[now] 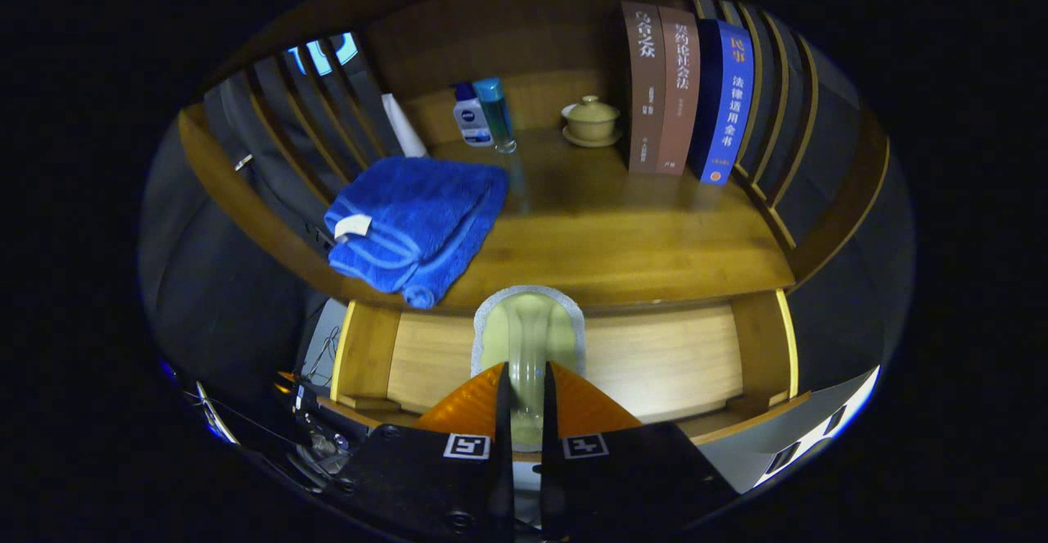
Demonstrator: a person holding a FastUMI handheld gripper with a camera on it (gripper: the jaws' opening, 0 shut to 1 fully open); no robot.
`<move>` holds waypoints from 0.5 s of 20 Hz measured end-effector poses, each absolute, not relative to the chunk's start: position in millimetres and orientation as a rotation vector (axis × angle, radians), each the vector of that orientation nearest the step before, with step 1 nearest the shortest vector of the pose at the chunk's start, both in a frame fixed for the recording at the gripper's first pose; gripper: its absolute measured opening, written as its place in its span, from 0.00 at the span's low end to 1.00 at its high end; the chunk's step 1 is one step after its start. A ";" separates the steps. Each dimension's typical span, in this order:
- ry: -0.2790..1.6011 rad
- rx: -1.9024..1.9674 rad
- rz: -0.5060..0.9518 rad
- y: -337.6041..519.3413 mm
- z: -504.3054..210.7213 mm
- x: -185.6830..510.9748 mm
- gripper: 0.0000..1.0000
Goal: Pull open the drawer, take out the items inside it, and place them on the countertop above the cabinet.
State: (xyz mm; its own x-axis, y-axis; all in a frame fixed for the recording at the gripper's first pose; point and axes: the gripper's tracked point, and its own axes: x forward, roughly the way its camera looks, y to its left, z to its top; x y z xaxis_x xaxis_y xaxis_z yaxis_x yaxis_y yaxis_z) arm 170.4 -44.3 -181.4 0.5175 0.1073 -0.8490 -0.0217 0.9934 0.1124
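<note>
Smooth, lightly glossy wood on the countertop [622, 232] and paler matt wood inside the drawer [663, 355]. Soft, looped cloth for the blue towel [413, 219]; glazed ceramic on the lidded cup [590, 119]. Rubbery, matt look to the pale green item [528, 338] pinched between the gripper [525, 412] fingers.

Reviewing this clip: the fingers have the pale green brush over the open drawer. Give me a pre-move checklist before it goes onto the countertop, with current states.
1. Grip: gripper fingers closed on the brush handle: ok.
2. Drawer pulled open: ok.
3. Brush fully clear of the drawer: cannot tell.
4. Bare countertop just beyond the brush: ok.
5. Blue towel overhangs the counter edge beside the brush; clearance: cannot tell.
6. Other items left in the drawer: cannot tell.
</note>
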 end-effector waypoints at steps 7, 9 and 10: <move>1.067 0.024 -0.007 -62.8 -209.1 263.0 0.17; 1.095 0.030 -0.002 -61.9 -215.3 280.7 0.17; 1.103 0.031 0.001 -61.3 -216.2 288.7 0.17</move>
